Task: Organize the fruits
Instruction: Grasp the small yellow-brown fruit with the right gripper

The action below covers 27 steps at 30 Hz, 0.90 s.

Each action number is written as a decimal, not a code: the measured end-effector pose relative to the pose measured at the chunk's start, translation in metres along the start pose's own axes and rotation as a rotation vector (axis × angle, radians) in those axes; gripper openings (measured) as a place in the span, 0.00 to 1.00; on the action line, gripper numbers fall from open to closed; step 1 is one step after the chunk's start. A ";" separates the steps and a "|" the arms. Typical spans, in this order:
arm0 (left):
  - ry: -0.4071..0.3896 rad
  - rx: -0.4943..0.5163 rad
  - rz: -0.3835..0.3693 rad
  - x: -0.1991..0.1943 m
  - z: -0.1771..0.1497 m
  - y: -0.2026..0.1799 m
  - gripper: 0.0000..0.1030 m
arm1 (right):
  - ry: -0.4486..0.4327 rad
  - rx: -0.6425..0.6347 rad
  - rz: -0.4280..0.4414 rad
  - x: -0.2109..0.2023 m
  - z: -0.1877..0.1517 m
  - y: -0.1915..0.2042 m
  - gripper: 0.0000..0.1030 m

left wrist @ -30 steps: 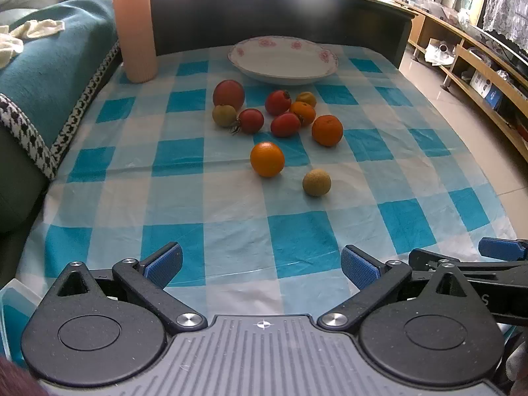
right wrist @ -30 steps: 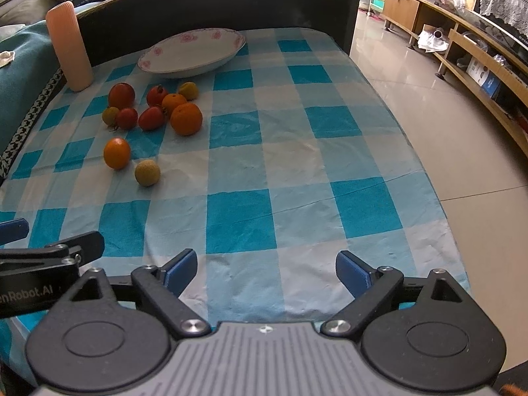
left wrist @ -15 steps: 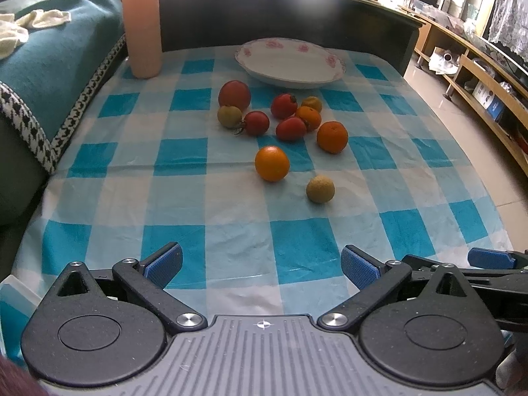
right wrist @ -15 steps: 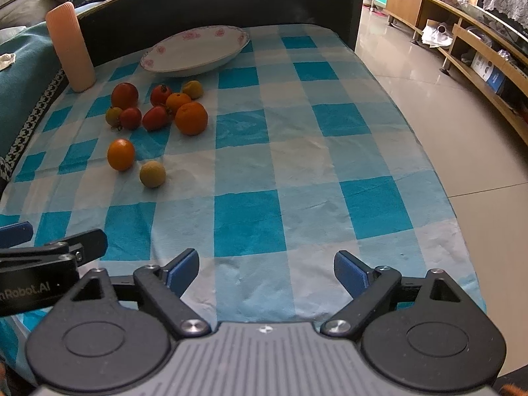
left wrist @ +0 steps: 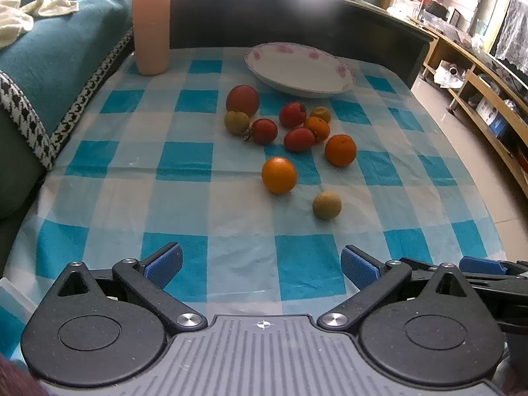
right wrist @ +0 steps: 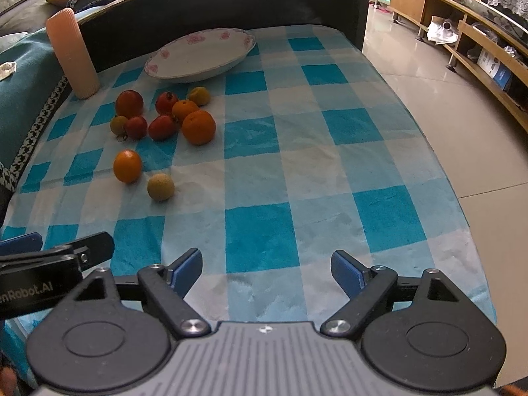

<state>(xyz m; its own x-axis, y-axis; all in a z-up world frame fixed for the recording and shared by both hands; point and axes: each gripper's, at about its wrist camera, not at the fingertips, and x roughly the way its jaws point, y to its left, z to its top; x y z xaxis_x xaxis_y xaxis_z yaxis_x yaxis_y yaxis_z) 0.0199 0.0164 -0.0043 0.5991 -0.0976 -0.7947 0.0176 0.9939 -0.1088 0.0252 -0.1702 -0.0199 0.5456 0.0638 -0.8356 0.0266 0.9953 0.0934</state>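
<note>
Several fruits lie loose on the blue-checked tablecloth: an orange, a tan round fruit, a second orange, and a cluster of red tomatoes and small fruits behind them. An empty white floral plate sits at the back. My left gripper is open and empty at the near edge, well short of the fruits. My right gripper is open and empty beside it, right of the fruits.
A tall pink cylinder stands at the back left. A dark headboard-like panel runs behind the table. A teal-covered sofa lies left. Tiled floor and wooden shelves lie right.
Both grippers have moved forward a little towards the fruits, which now look larger and lower in both views. Nothing on the table has moved.
</note>
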 end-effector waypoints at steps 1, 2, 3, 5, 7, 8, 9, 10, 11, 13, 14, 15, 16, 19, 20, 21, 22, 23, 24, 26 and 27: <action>0.000 -0.004 0.000 0.001 0.001 0.001 1.00 | 0.000 -0.001 0.001 0.001 0.001 0.001 0.95; -0.001 -0.007 0.000 0.002 0.002 0.002 1.00 | 0.000 -0.002 0.002 0.001 0.002 0.002 0.95; -0.003 -0.010 0.000 0.002 0.003 0.003 1.00 | 0.000 -0.004 0.003 0.003 0.004 0.003 0.95; -0.007 -0.008 0.006 0.004 0.005 0.004 1.00 | 0.001 -0.007 0.008 0.005 0.007 0.005 0.95; -0.014 -0.001 0.013 0.004 0.008 0.005 1.00 | 0.002 -0.013 0.017 0.007 0.010 0.007 0.92; -0.020 0.001 0.018 0.004 0.010 0.006 1.00 | 0.004 -0.016 0.024 0.008 0.011 0.008 0.91; -0.025 0.000 0.019 0.004 0.011 0.007 1.00 | 0.006 -0.019 0.028 0.009 0.013 0.009 0.90; -0.028 -0.002 0.021 0.005 0.012 0.009 1.00 | 0.006 -0.023 0.034 0.011 0.015 0.010 0.90; -0.029 -0.008 0.023 0.005 0.013 0.010 1.00 | 0.004 -0.026 0.040 0.012 0.017 0.011 0.90; -0.027 -0.015 0.025 0.007 0.016 0.013 1.00 | -0.001 -0.036 0.047 0.013 0.021 0.014 0.90; -0.026 -0.015 0.027 0.008 0.017 0.015 1.00 | -0.002 -0.042 0.049 0.014 0.023 0.016 0.90; -0.027 -0.011 0.030 0.008 0.019 0.015 1.00 | -0.002 -0.047 0.052 0.015 0.024 0.017 0.90; -0.029 -0.004 0.033 0.009 0.021 0.016 1.00 | -0.002 -0.051 0.056 0.017 0.026 0.019 0.89; -0.037 0.016 0.039 0.010 0.025 0.018 1.00 | -0.002 -0.064 0.078 0.021 0.031 0.022 0.89; -0.039 0.020 0.039 0.011 0.027 0.018 1.00 | -0.002 -0.068 0.086 0.023 0.033 0.023 0.89; -0.038 0.027 0.038 0.012 0.029 0.019 1.00 | -0.004 -0.073 0.095 0.024 0.035 0.023 0.89; -0.038 0.036 0.036 0.012 0.031 0.020 1.00 | -0.006 -0.078 0.105 0.026 0.037 0.024 0.88; -0.039 0.047 0.036 0.013 0.032 0.020 1.00 | -0.008 -0.084 0.115 0.027 0.039 0.025 0.87; -0.039 0.061 0.037 0.013 0.034 0.021 1.00 | -0.010 -0.091 0.128 0.029 0.041 0.026 0.85; -0.043 0.087 0.038 0.013 0.037 0.022 1.00 | -0.012 -0.113 0.155 0.033 0.045 0.030 0.81; -0.045 0.095 0.041 0.013 0.037 0.023 1.00 | -0.012 -0.124 0.163 0.035 0.047 0.032 0.79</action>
<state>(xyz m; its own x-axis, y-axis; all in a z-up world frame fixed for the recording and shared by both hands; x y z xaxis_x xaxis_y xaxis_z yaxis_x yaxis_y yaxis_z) 0.0584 0.0398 0.0049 0.6363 -0.0561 -0.7694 0.0665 0.9976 -0.0178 0.0846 -0.1400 -0.0206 0.5441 0.2250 -0.8083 -0.1661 0.9732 0.1591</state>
